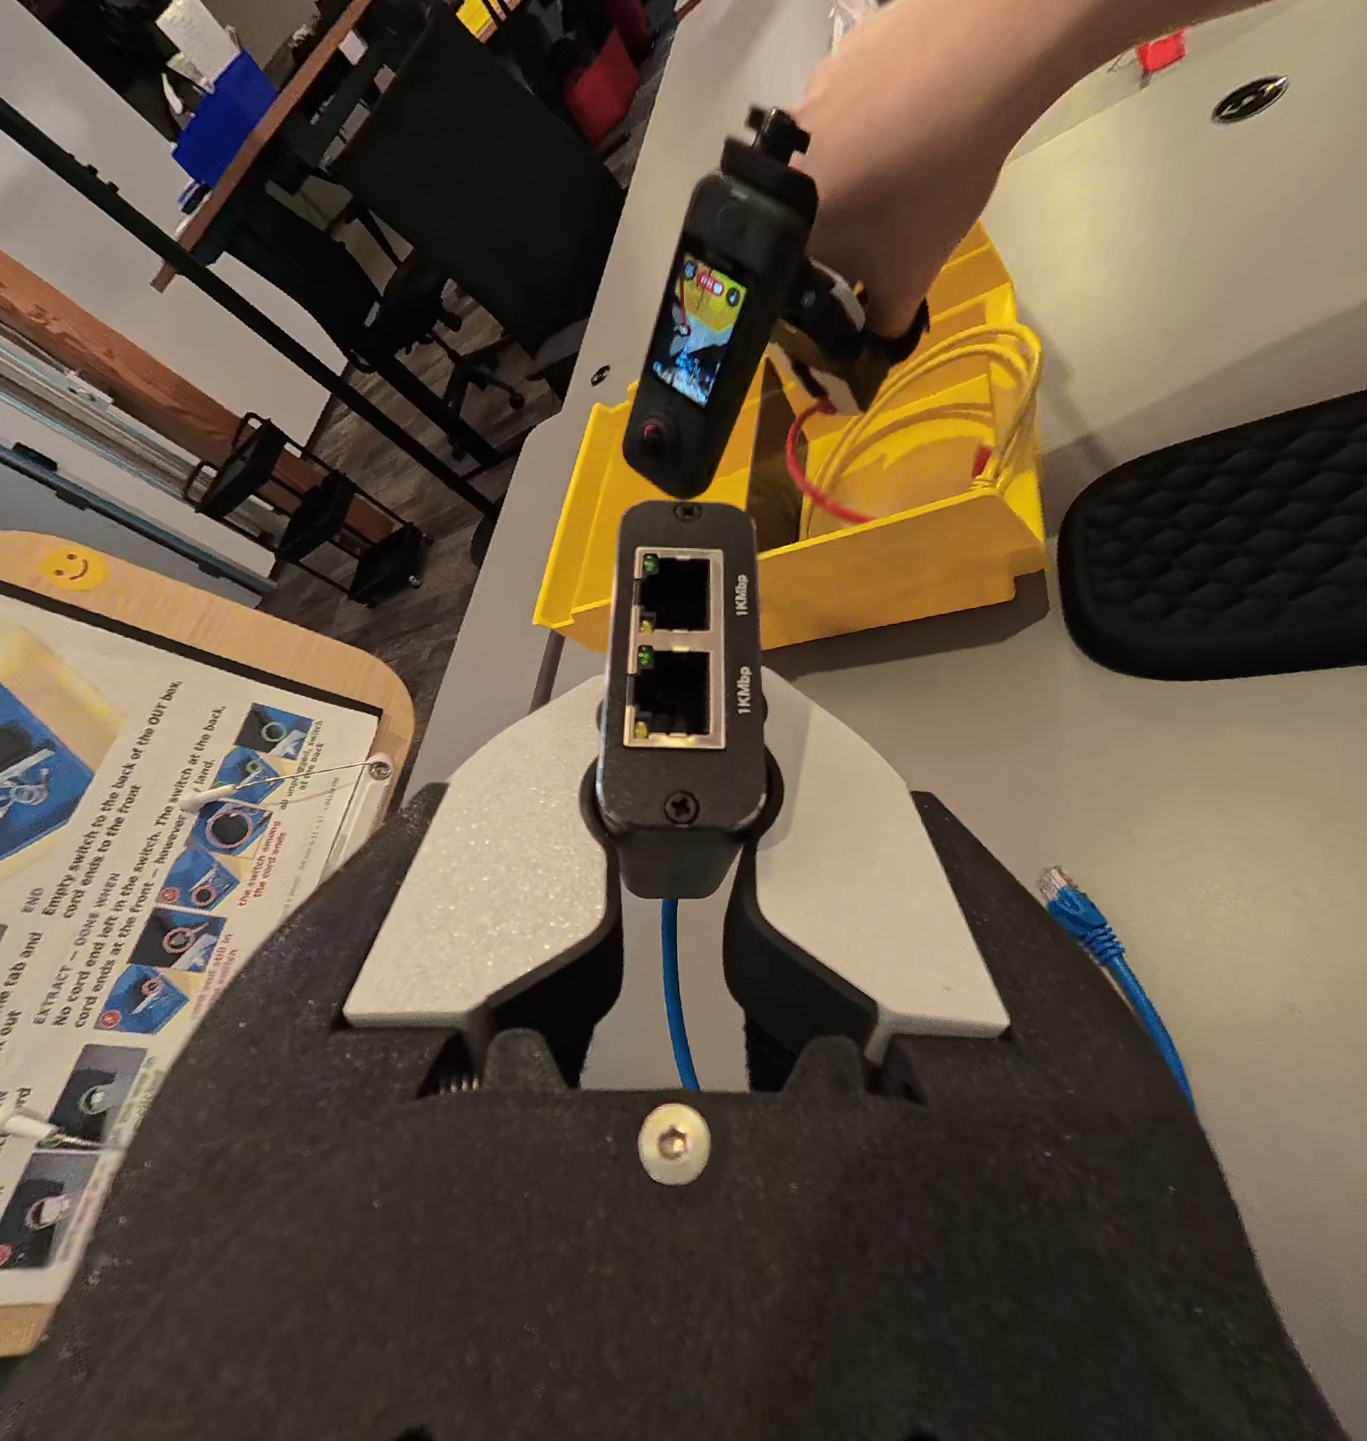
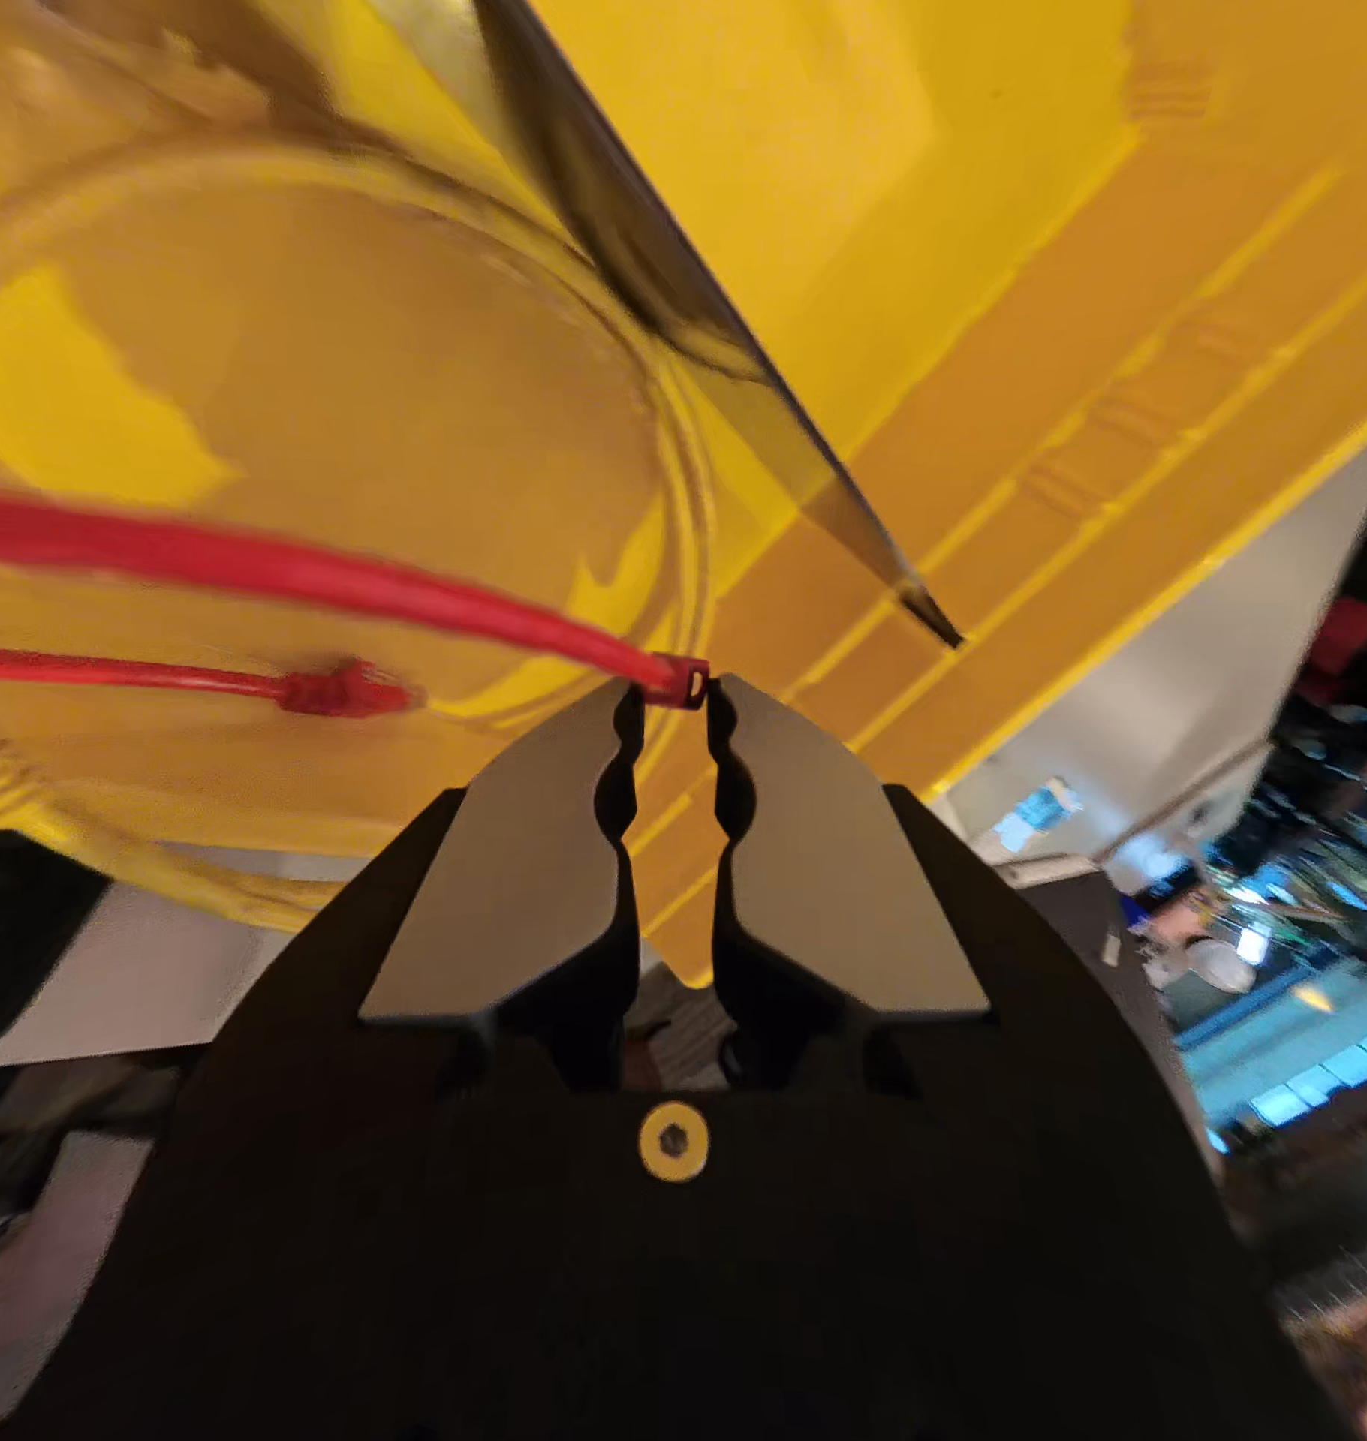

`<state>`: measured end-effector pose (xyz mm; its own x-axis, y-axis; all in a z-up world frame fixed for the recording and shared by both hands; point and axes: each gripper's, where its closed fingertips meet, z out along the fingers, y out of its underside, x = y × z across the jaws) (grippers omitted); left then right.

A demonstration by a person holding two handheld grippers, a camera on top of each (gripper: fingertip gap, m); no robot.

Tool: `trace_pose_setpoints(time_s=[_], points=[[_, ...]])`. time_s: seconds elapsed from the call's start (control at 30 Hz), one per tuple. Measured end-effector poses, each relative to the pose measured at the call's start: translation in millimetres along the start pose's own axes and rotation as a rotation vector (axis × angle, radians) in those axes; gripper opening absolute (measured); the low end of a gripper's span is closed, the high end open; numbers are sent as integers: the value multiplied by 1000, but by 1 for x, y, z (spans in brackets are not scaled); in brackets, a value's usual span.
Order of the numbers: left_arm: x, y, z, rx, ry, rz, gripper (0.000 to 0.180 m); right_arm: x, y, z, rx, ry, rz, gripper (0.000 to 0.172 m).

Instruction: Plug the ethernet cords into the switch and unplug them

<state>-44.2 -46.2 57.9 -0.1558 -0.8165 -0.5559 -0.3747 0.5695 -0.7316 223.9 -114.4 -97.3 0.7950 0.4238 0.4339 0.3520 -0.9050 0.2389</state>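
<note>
My left gripper is shut on a black switch and holds it upright above the table. Its two ports face me and both are empty. A blue cord runs down behind the switch, between my fingers. A loose blue plug lies on the table to the right. My right gripper is inside the yellow bin, shut on a red ethernet plug at the very fingertips. Its red cord trails left. A second red plug lies on the bin floor.
The yellow bin stands just behind the switch and holds a coiled yellow cord. A thin divider crosses the bin. A black mat lies at the right. An instruction sheet on a wooden board lies at the left.
</note>
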Motion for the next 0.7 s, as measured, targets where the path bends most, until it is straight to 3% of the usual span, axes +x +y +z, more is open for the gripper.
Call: trace_pose_setpoints(time_s=[0.2, 0.4, 0.53, 0.7], points=[[7, -7, 1, 28, 35, -7, 26, -19, -6, 13, 6, -186, -20, 34], [7, -3, 0, -1, 27, 21, 26, -11, 5, -4, 93, -298, -47, 39], [4, -1, -3, -3, 28, 15, 26, -13, 14, -21, 210, -446, -65, 47], [2, 0, -8, 2, 30, 7, 26, -9, 24, -41, 359, -572, -24, 45]])
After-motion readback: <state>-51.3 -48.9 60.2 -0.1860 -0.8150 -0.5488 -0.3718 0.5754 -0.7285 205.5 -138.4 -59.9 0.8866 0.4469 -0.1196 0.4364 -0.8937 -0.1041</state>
